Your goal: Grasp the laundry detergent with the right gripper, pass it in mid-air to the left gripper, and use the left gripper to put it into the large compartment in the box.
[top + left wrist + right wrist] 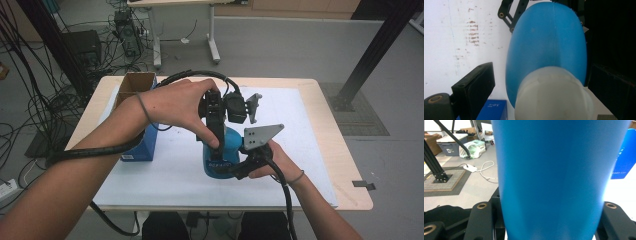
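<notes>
While both hands are working at the blue bottle [222, 160], the scene is reading so:
Bottle: standing on the white mat [300, 150], white cap [552, 97] up.
Right gripper [240, 167]: clamping the bottle's body.
Left gripper [216, 131]: jaws straddling the cap (contact unclear).
Blue box [145, 145]: sitting left of the bottle, lettering unreadable.

Your right gripper [235, 167], low at frame centre, has its jaws clamped. Your left gripper [216, 135] points straight down just above it, forearm crossing from lower left.
</notes>
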Demonstrator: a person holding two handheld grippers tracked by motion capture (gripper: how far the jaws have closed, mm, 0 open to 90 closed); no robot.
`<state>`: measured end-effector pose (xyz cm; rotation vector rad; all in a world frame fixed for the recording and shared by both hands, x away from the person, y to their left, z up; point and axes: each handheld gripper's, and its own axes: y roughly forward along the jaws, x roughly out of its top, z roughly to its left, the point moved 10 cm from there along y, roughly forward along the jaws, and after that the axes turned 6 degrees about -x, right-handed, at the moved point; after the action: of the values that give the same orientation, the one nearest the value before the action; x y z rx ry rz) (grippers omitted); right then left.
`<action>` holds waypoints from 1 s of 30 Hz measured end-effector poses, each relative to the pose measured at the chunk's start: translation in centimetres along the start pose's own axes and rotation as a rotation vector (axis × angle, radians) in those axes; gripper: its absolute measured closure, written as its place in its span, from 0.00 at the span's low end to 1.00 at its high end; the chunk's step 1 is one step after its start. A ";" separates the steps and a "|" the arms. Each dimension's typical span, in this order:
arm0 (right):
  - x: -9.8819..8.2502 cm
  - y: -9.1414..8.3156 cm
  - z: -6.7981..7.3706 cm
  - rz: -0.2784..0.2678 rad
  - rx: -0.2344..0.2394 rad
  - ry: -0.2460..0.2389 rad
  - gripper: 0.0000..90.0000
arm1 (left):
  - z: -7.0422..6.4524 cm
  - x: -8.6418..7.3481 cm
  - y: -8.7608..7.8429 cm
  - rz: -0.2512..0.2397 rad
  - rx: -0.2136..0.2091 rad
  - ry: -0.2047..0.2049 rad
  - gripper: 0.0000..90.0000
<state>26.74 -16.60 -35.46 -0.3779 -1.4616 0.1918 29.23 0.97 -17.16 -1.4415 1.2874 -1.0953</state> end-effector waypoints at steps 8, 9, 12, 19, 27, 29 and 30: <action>0.0 0.0 0.0 -0.001 -0.003 0.001 0.47 | 0.1 -0.3 0.0 -0.004 0.002 -0.007 0.09; -0.1 0.0 0.0 -0.002 -0.007 0.001 0.47 | 0.1 -0.4 0.0 -0.004 0.003 -0.006 0.09; -0.1 0.0 0.0 -0.001 -0.007 0.002 0.47 | 0.1 -0.5 0.0 -0.006 0.001 -0.009 0.09; -0.1 0.1 0.0 0.000 -0.005 0.003 0.47 | 0.2 -0.6 0.0 -0.010 -0.003 -0.013 0.09; -0.1 0.2 0.0 -0.001 -0.002 0.002 0.47 | 0.1 -0.6 -0.1 -0.011 -0.005 -0.009 0.09; -0.1 0.2 0.0 0.000 -0.003 0.002 0.47 | 0.1 -0.6 -0.1 -0.011 -0.006 -0.008 0.09; -0.1 0.2 0.0 0.001 -0.003 0.001 0.47 | 0.1 -0.6 -0.2 -0.013 -0.007 -0.009 0.09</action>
<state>26.79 -16.44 -35.61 -0.3809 -1.4609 0.1899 29.29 1.60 -17.05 -1.4600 1.2788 -1.0924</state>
